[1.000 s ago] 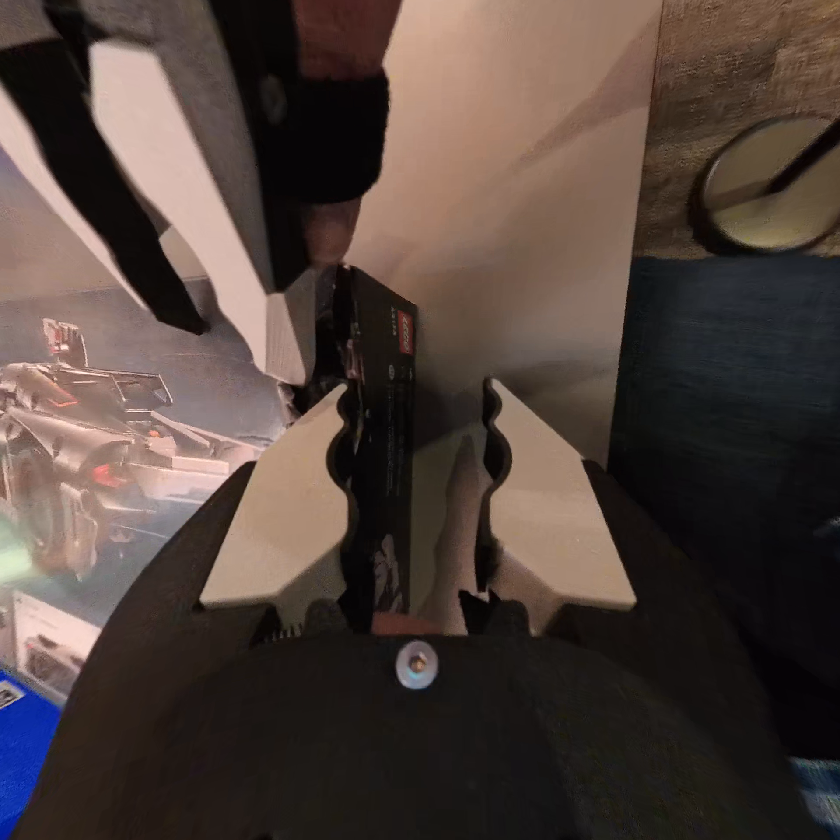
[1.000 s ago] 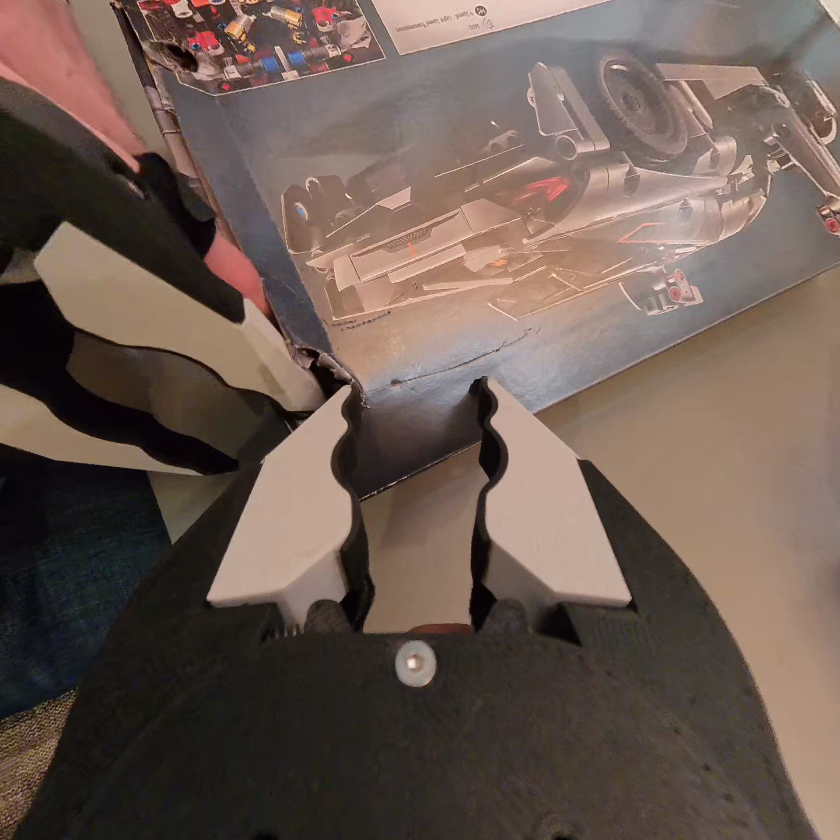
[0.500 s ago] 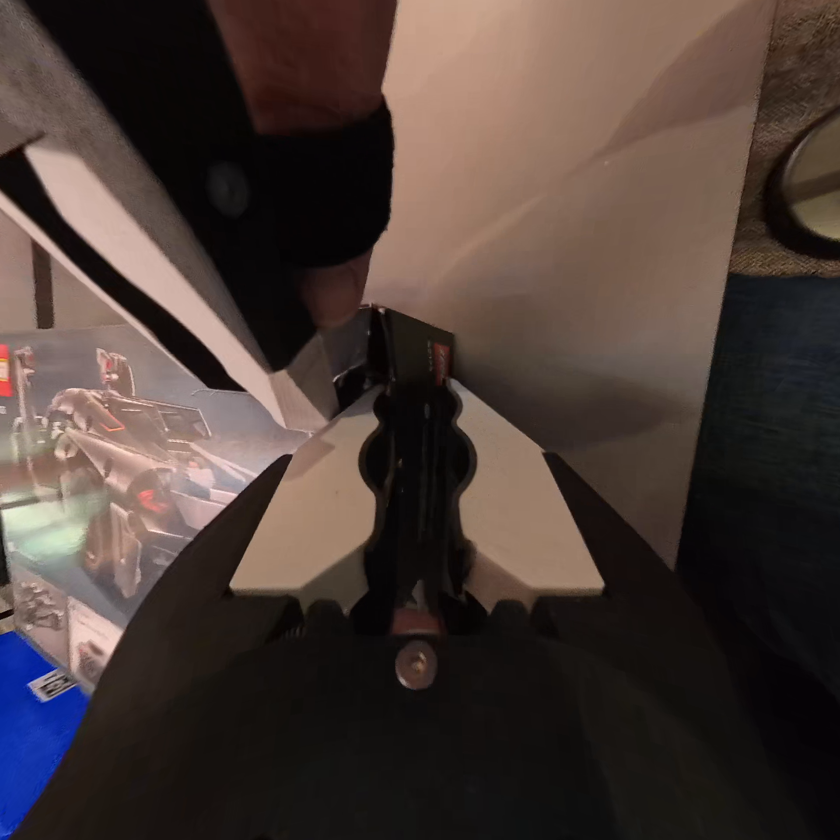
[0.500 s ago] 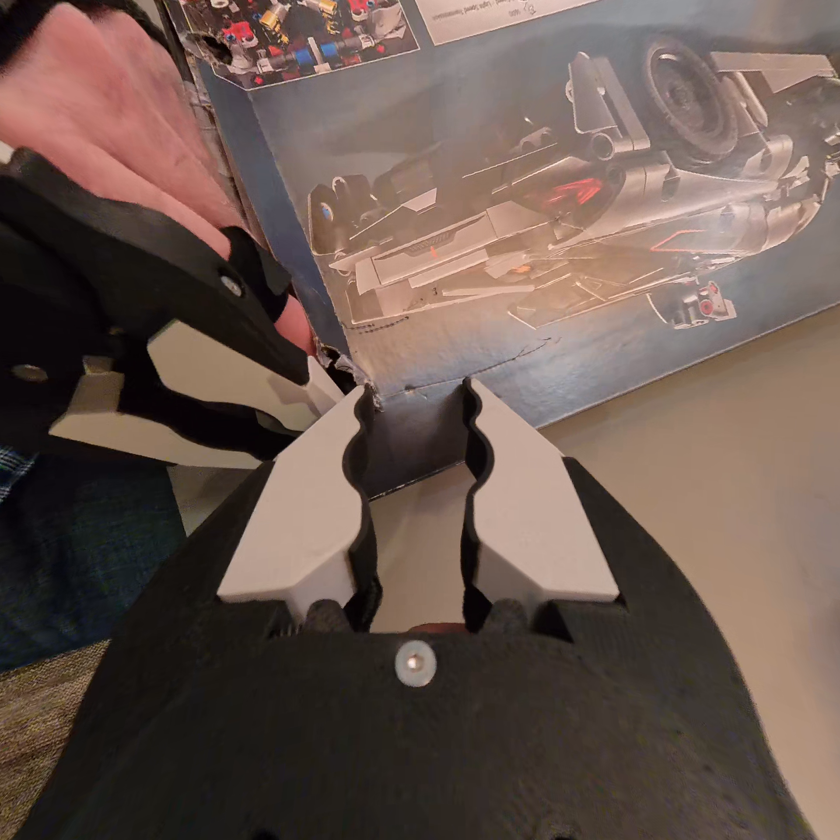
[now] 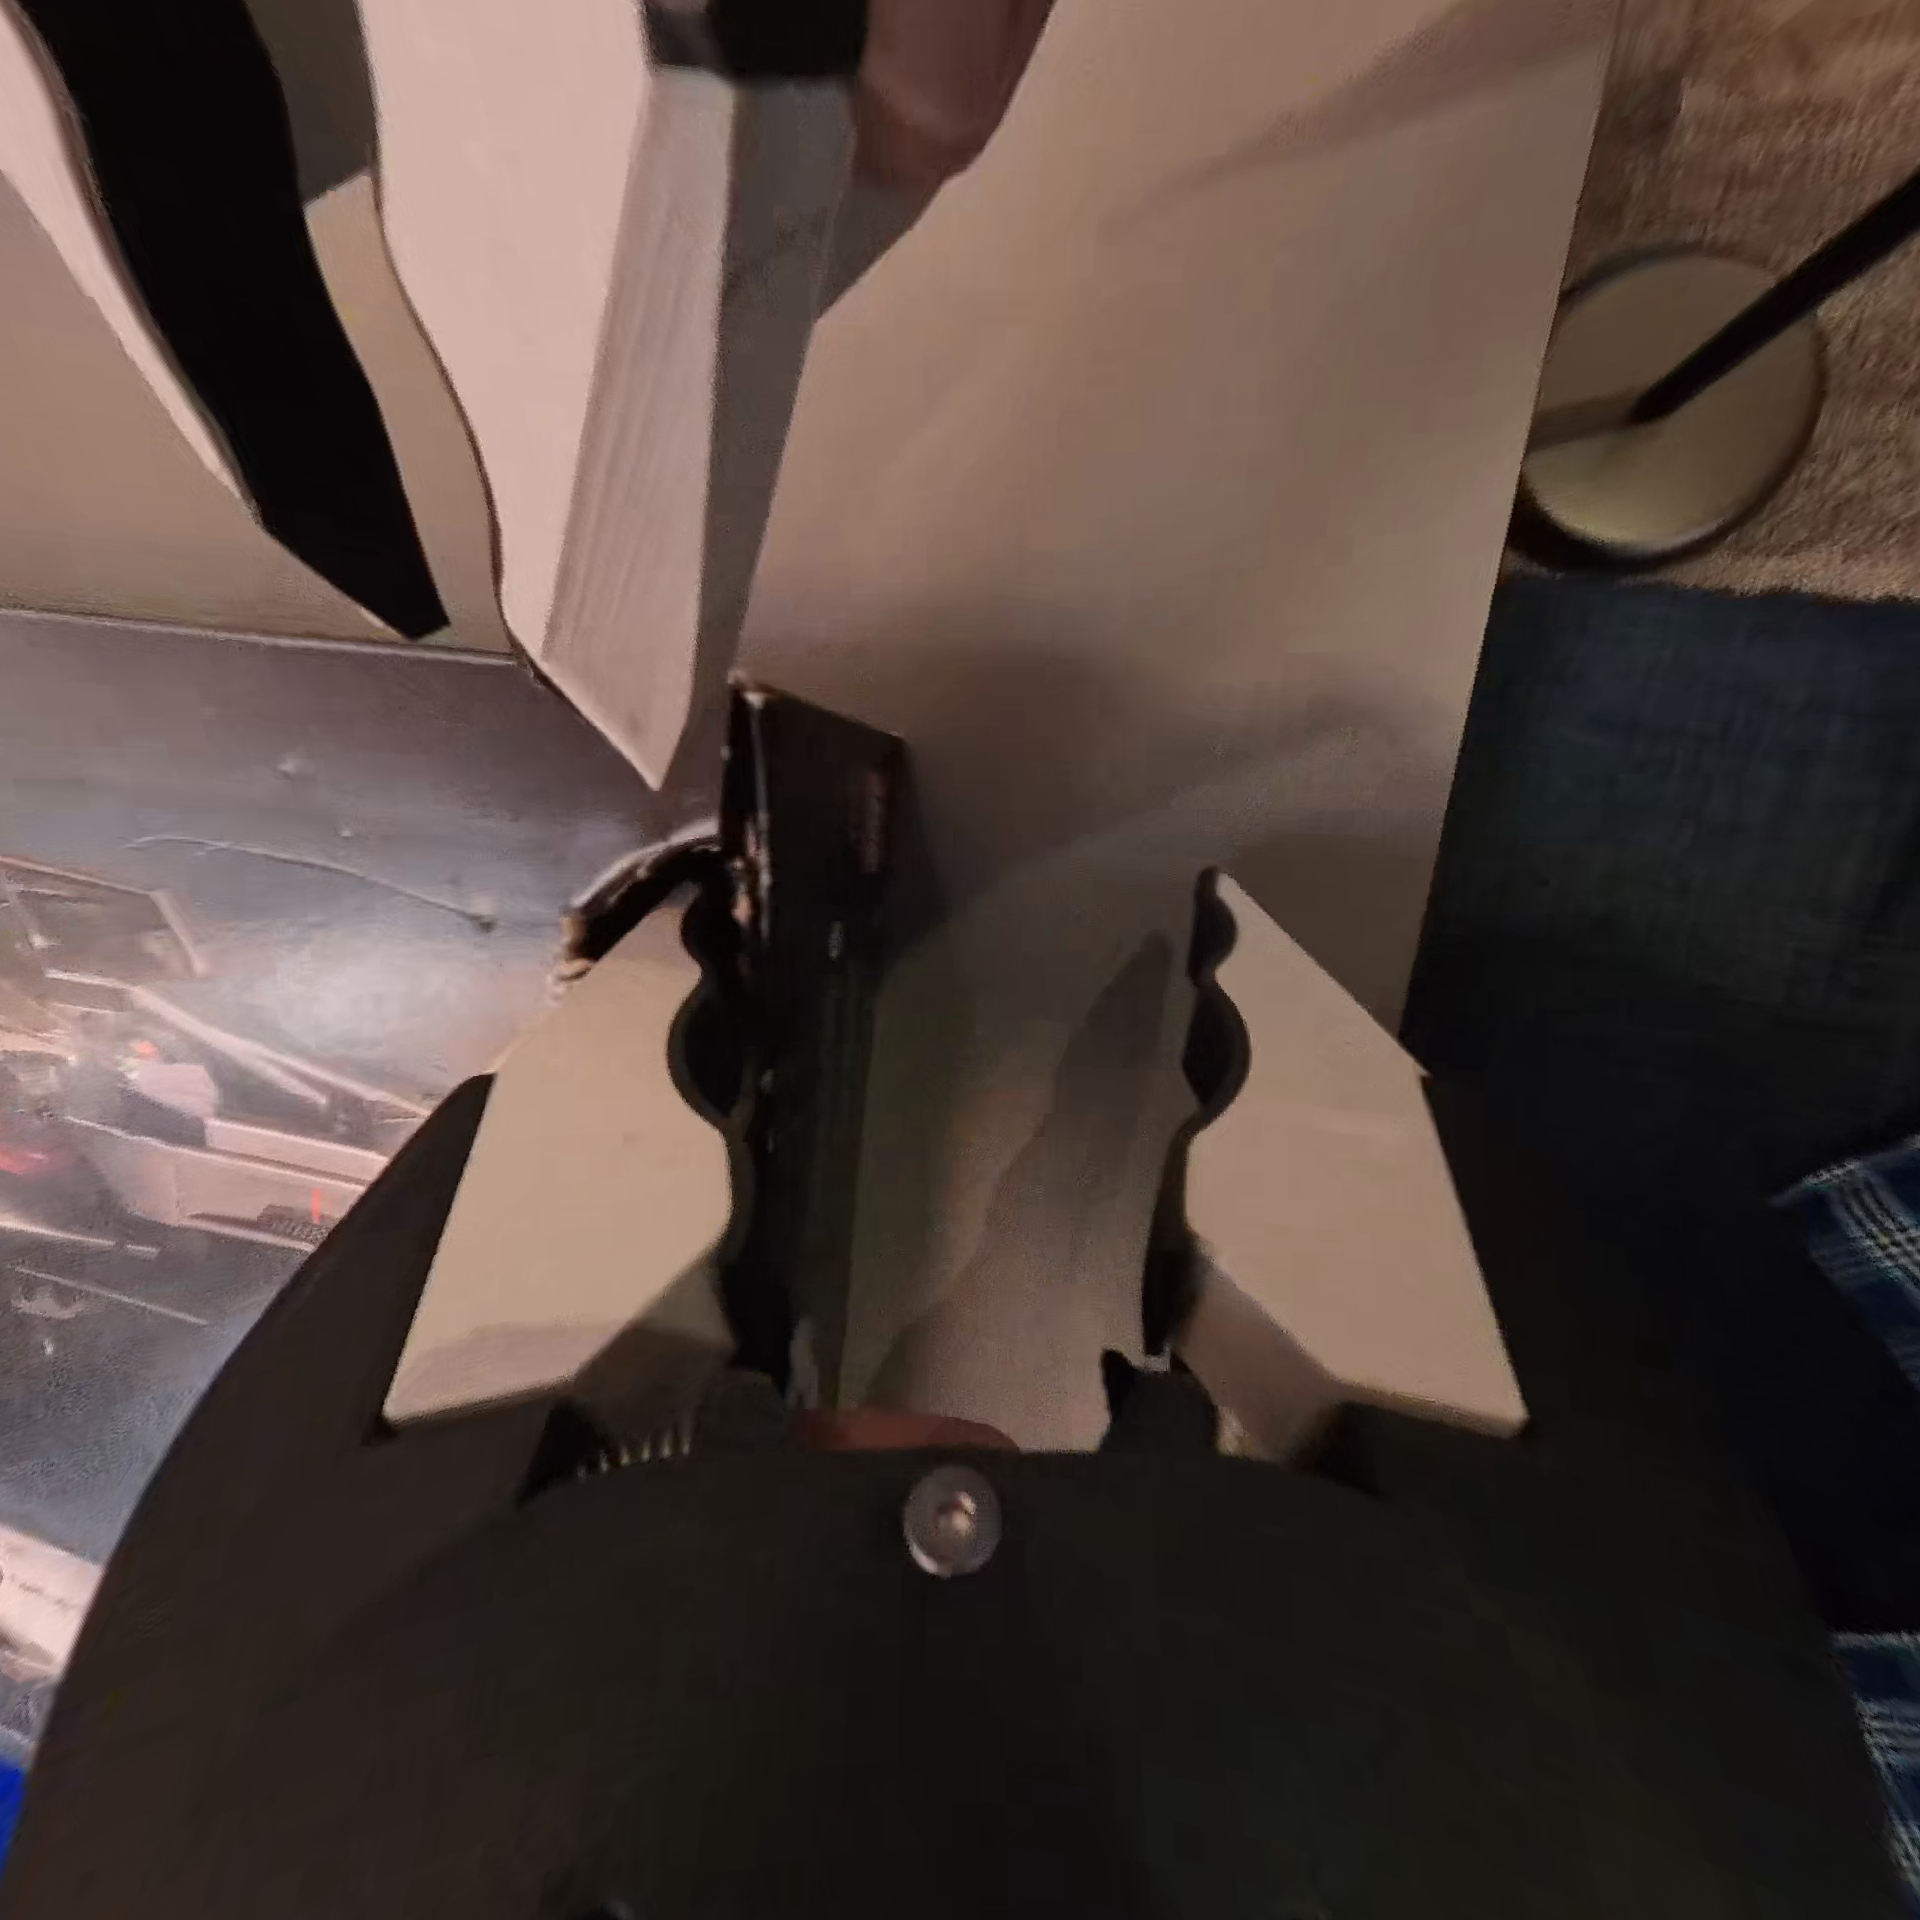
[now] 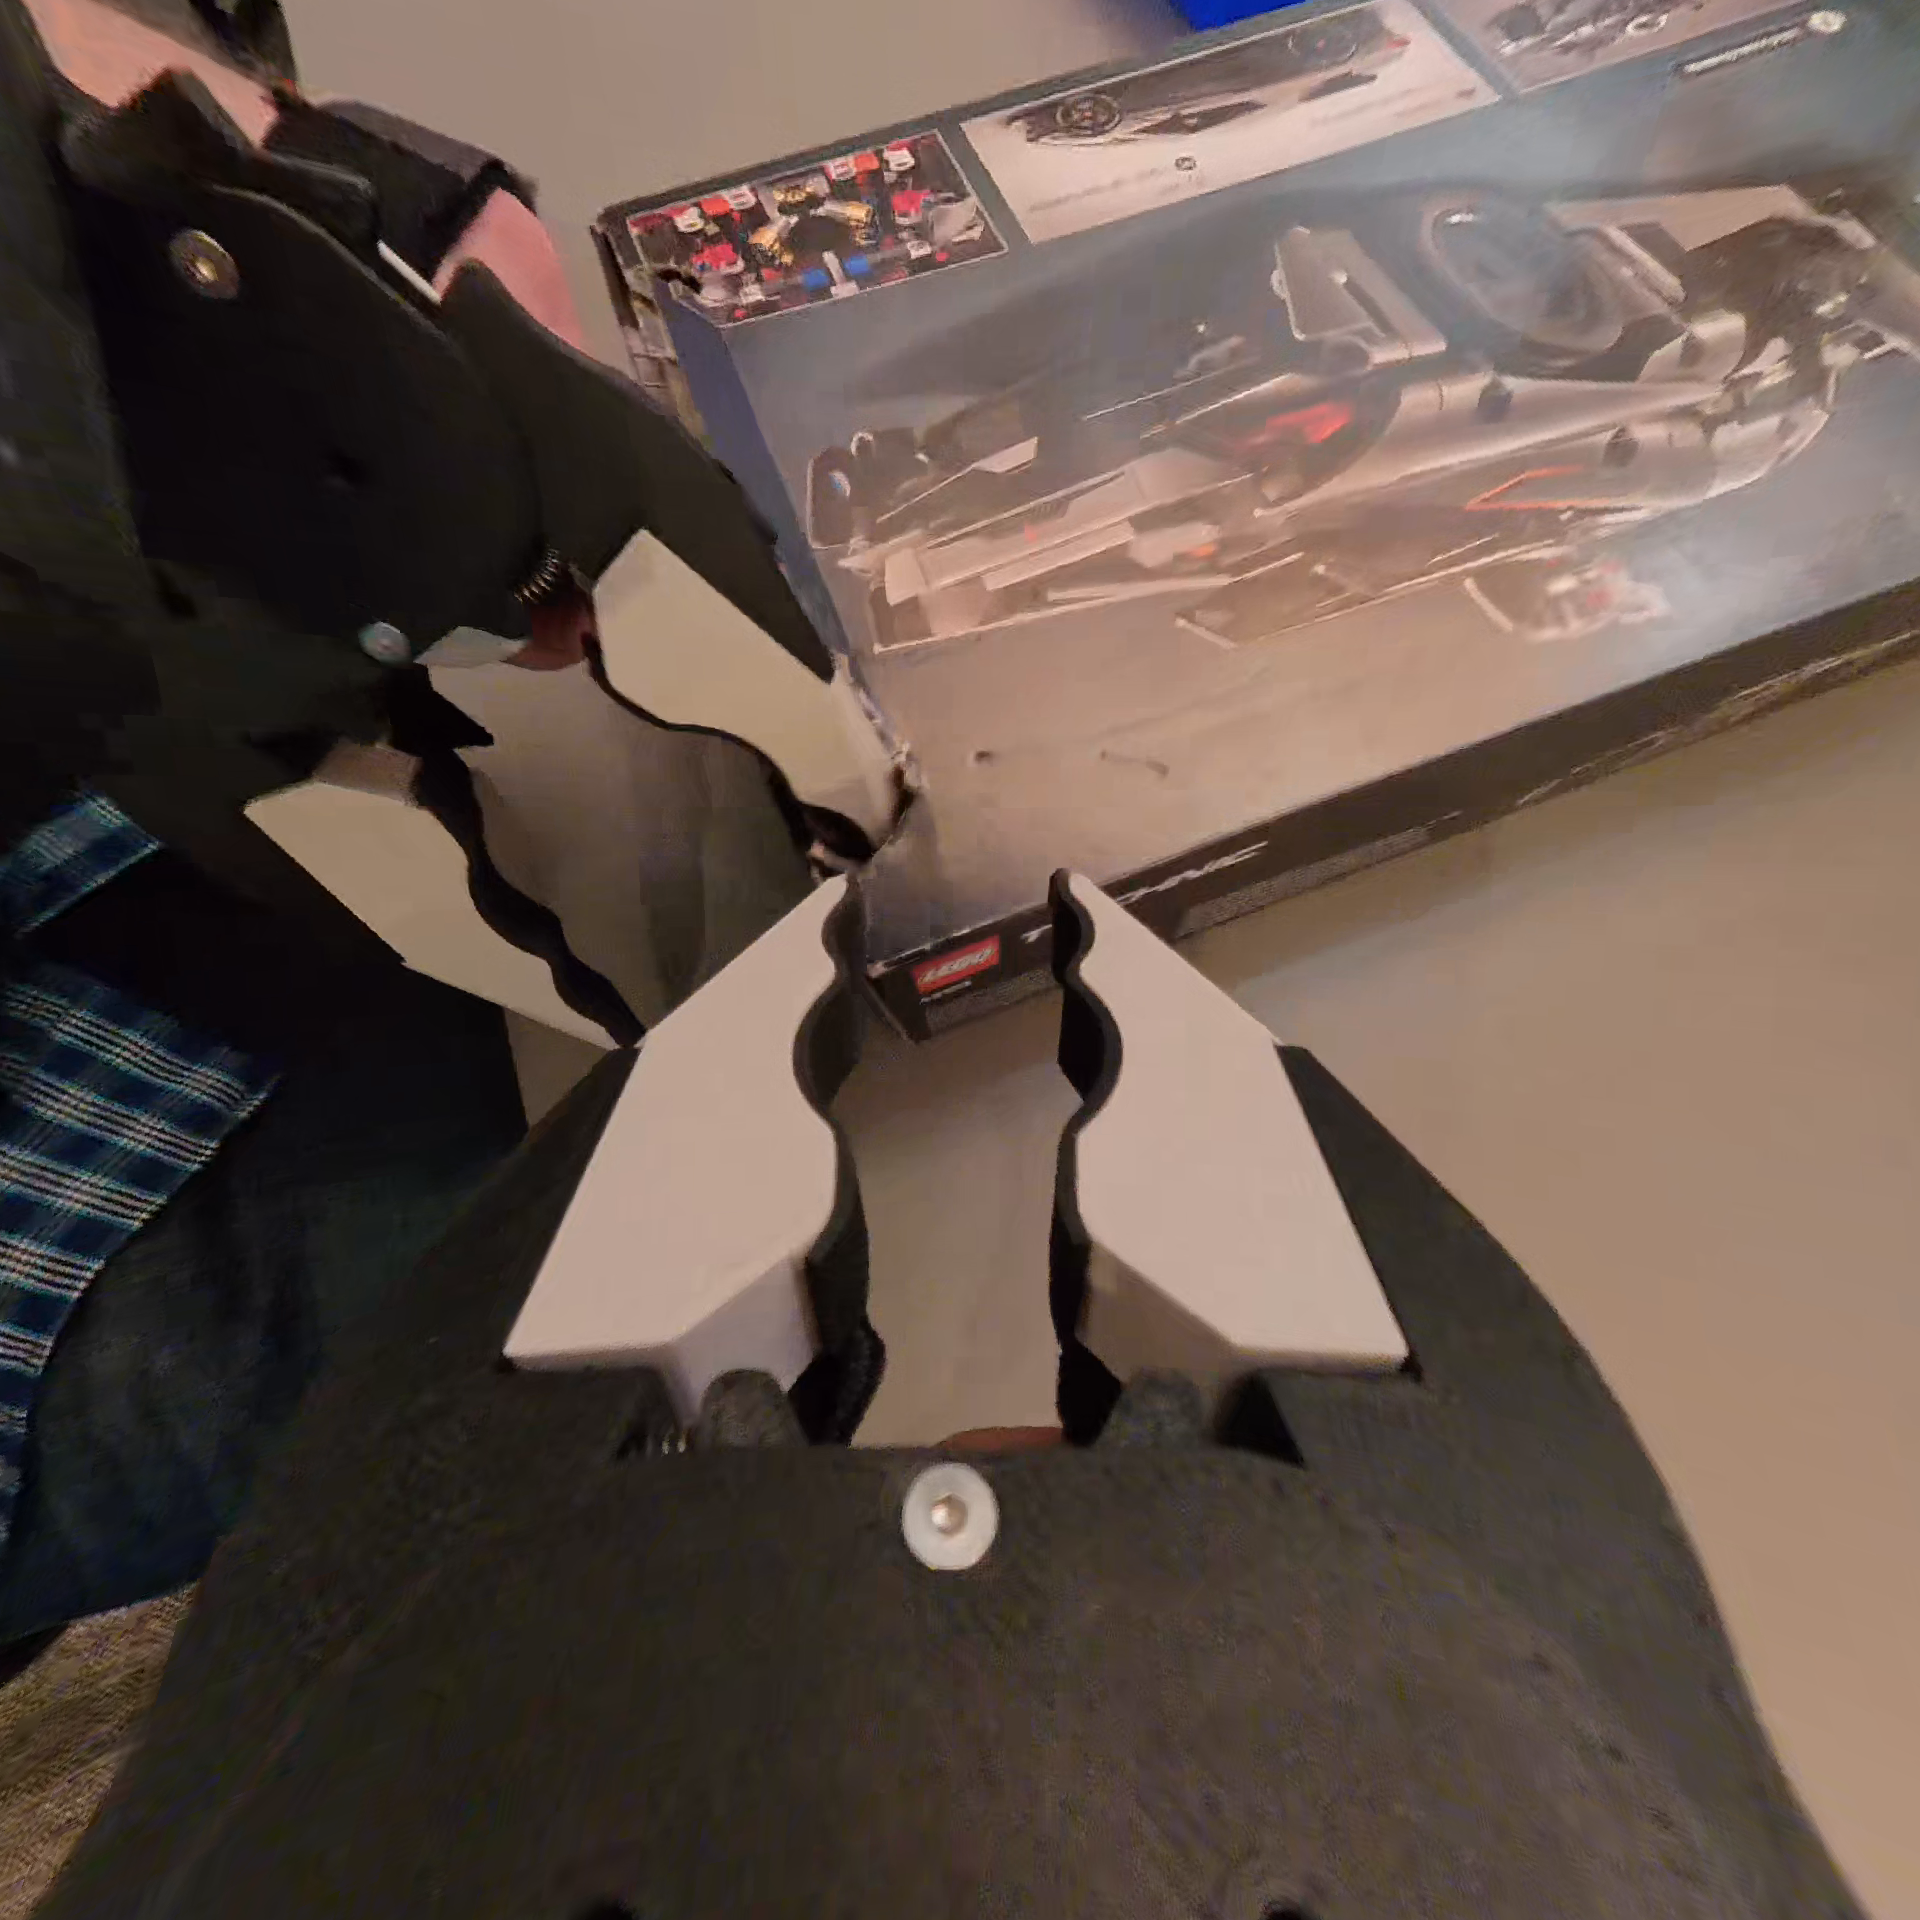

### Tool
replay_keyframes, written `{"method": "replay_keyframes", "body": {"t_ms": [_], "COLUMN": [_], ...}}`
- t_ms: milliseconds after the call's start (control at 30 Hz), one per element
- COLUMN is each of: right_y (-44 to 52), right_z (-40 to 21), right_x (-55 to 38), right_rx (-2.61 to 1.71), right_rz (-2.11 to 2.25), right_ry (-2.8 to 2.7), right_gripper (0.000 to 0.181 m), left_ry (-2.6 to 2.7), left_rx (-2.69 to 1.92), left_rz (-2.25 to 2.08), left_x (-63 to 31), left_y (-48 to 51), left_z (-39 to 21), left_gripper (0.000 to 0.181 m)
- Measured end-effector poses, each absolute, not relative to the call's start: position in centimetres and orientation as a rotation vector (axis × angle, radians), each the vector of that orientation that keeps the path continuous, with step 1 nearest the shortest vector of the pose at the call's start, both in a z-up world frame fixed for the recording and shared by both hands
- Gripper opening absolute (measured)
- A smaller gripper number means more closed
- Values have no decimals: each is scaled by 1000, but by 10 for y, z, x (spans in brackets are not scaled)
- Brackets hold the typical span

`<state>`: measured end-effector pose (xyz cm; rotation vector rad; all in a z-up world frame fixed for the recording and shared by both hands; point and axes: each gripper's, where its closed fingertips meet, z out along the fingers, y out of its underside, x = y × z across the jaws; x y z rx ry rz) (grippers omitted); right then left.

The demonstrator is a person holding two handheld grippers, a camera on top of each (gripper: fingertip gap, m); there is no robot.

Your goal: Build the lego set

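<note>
The lego box (image 6: 1351, 468), dark with a picture of a silver car, lies flat on the beige table (image 6: 1558, 1143). Its near left corner (image 6: 894, 800) is torn. My left gripper (image 5: 956, 894) is open, and the box's black side edge (image 5: 821, 935) stands between the jaws, against the left finger. In the right wrist view the left gripper (image 6: 727, 810) is at that torn corner. My right gripper (image 6: 954, 883) is open and empty, just in front of the box's near corner. It also shows above the box in the left wrist view (image 5: 520, 416).
A round lamp base (image 5: 1673, 405) with a black rod stands on carpet beyond the table's right edge. Dark blue fabric (image 5: 1683, 883) and plaid cloth (image 6: 83, 1091) lie close beside the table. A hand (image 6: 509, 249) holds the left gripper.
My left gripper was shut on the box's edge half a second ago and has opened. The box has dropped from tilted up to lying flat. The right gripper has drawn back a little.
</note>
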<state>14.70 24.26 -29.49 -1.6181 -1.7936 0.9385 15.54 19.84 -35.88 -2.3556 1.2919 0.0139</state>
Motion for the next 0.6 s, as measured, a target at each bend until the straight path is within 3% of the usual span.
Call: {"method": "replay_keyframes", "body": {"t_ms": [100, 200, 267, 300, 600], "right_y": [234, 232, 233, 234, 213], "right_z": [-301, -302, -302, -302, -313], "right_x": [146, 143, 144, 147, 159], "right_rx": [-1615, -1606, -1608, -1612, -1589], "right_rz": [964, 954, 963, 964, 995], "right_ry": [-1795, -1792, -1769, -1749, -1565], "right_gripper": [29, 26, 26, 25, 16], "left_ry": [1238, 1206, 1141, 1118, 1117], "left_rx": [-2415, -2424, -2380, -2348, -2132], "left_rz": [-52, -37, 12, 9, 144], "left_x": [154, 151, 143, 143, 141], "left_y": [201, 207, 220, 223, 221], "left_z": [-358, -356, -349, -345, -331], "left_gripper": [84, 63, 28, 22, 16]}}
